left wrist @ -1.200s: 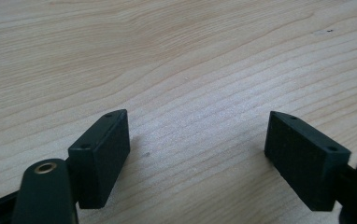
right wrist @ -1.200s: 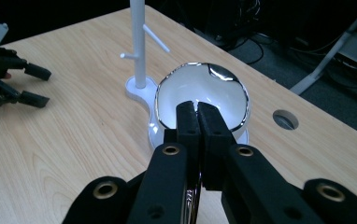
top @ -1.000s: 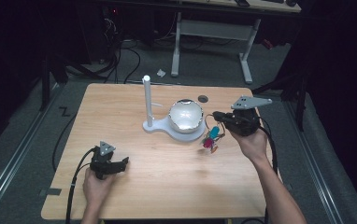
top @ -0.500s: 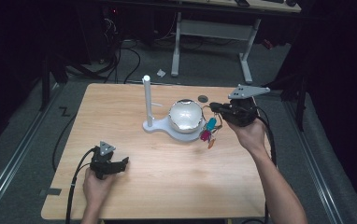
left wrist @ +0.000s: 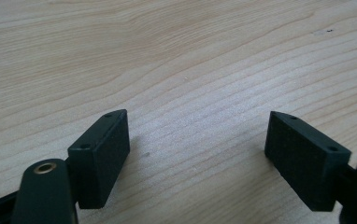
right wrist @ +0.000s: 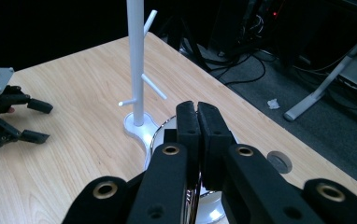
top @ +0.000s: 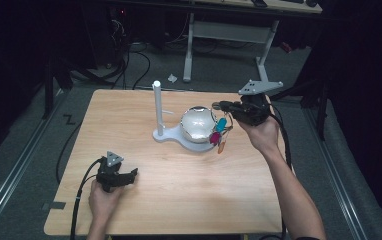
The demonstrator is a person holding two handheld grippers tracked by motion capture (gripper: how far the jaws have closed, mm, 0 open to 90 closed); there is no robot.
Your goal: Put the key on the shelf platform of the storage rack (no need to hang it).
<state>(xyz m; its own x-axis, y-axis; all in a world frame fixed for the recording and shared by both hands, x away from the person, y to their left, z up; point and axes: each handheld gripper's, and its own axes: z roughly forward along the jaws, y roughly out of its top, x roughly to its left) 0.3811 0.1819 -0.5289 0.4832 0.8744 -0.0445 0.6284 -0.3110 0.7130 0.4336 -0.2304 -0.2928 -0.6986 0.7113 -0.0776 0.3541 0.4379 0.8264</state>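
We work over a pale wooden surface (top: pixel 179 200). Toward its far side stands a white key stand (top: pixel 157 107): an upright post with short pegs on a flat base, and a shiny domed bowl (top: pixel 197 124) on that base just beside the post. Next comes our right tongs (top: pixel 218 105), held above the bowl's right edge, their jaws pressed together. A bunch of keys with coloured tags (top: pixel 218 133) hangs just below them against the bowl; we cannot tell whether the ring is actually pinched. Our left tongs (top: pixel 134 173) rest at the near left, well apart from the stand, jaws spread wide around bare wood. We judge the bunch light, loose and prone to swing, its metal slippery, so the ring is the best place to grip for hooking over a peg.
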